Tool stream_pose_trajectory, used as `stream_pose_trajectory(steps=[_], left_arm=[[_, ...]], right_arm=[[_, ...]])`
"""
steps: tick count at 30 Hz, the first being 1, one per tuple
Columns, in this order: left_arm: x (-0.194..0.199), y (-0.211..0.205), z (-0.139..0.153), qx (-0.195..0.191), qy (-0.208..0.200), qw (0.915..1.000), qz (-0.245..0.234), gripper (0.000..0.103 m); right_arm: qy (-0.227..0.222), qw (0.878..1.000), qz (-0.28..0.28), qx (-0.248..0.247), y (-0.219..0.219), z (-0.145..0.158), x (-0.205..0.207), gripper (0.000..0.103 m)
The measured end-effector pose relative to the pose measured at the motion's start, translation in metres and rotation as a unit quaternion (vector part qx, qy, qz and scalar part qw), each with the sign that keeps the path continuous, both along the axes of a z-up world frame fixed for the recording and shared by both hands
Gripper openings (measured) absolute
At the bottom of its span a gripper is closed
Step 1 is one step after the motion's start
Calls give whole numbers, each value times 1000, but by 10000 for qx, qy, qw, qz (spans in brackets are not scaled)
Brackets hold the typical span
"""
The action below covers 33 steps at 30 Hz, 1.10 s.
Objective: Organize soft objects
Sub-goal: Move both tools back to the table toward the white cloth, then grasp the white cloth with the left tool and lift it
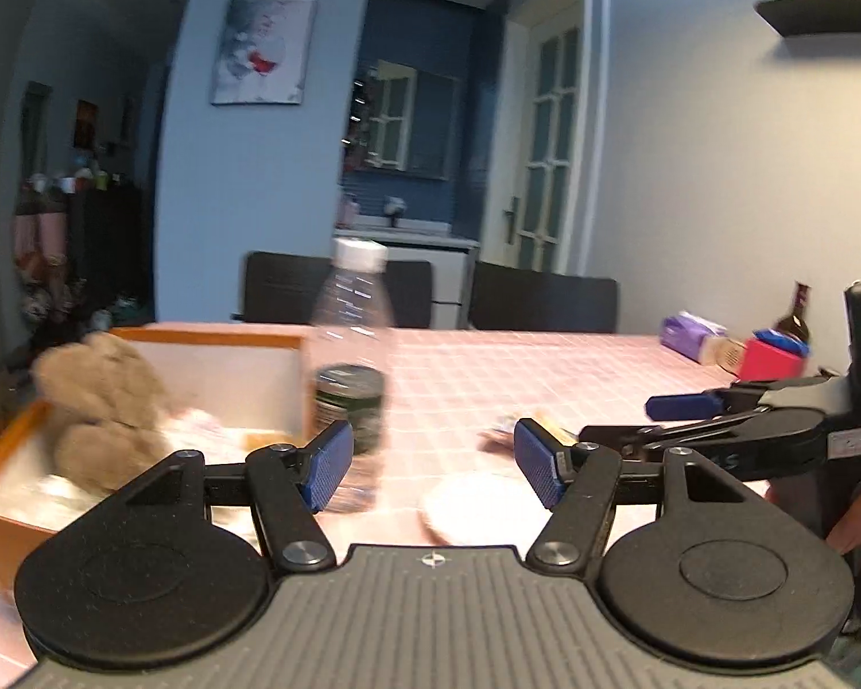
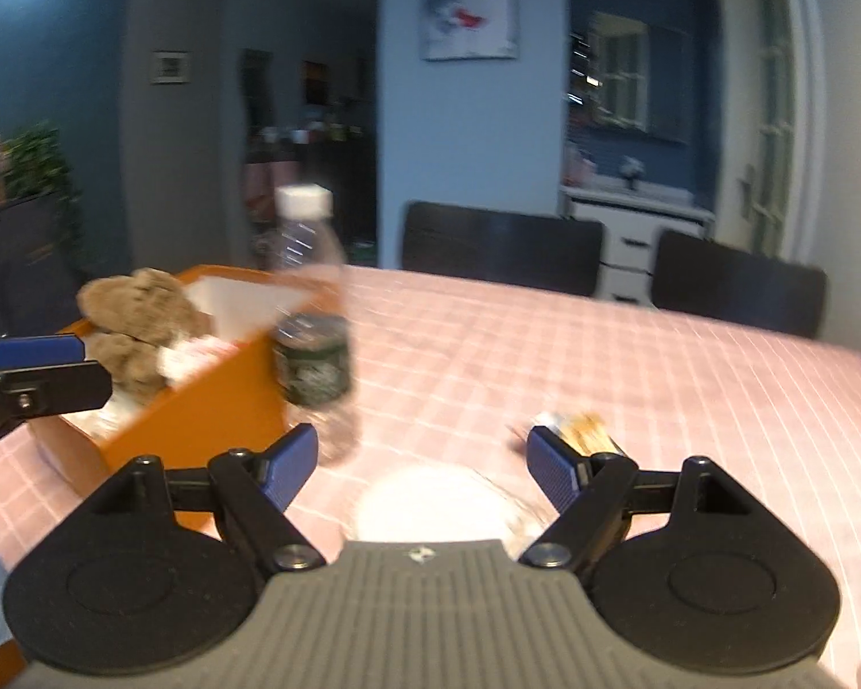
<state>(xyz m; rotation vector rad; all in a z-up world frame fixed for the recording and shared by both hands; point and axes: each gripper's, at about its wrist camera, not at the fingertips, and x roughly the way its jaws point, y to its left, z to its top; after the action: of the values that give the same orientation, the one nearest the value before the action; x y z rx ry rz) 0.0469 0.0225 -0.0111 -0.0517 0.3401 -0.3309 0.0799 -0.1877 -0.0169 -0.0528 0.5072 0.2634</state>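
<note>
Left wrist view, nearest: our left gripper (image 1: pixel 433 462) stands wide apart with nothing between its blue pads; we judge it held empty and ready for the next soft thing.
Right gripper (image 2: pixel 422 462): likewise spread wide and empty, low over the counter (image 2: pixel 631 367).
White pad (image 2: pixel 430 502): a round, pale soft thing lies flat on the counter just ahead of both grippers, blurred; likely the next pick.
Small packets (image 2: pixel 580 430): just beyond the pad, too blurred to name.
Water bottle (image 1: pixel 353 367): upright beside the box corner, a hard thing we would leave standing.
Orange box (image 1: pixel 212 339): open-topped, at the left; it seems to serve as the bin for soft goods.
Plush toy (image 1: pixel 106 407): brown, already inside the box on white soft items.
Far edge: dark chairs (image 1: pixel 539 295) stand behind the counter.
</note>
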Motion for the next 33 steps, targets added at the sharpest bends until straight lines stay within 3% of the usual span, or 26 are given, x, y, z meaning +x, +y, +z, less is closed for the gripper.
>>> stream_pose_trajectory(steps=[8, 17, 24, 28, 31, 33], left_arm=[[22, -46, -33, 93, 655, 9968, -439, 74], [79, -67, -75, 74, 1560, 9877, -48, 79], [109, -68, -96, -78, 2015, 9790, 297, 83], [120, -74, -101, -60, 2157, 9760, 300, 83], [124, -78, -102, -5, 2166, 9759, 266, 80], [127, -80, -101, 11, 2191, 9755, 219, 77]], right_arm=[[416, 9979, -501, 19, -43, -44, 1, 79], [844, 9925, -849, 260, -68, -76, 32, 78], [1160, 9900, -648, 466, -68, -89, 62, 57], [1262, 9894, -448, 563, -62, -93, 75, 50], [1367, 9886, -314, 547, -58, -98, 83, 38], [1432, 9879, -215, 560, -56, -102, 87, 22]])
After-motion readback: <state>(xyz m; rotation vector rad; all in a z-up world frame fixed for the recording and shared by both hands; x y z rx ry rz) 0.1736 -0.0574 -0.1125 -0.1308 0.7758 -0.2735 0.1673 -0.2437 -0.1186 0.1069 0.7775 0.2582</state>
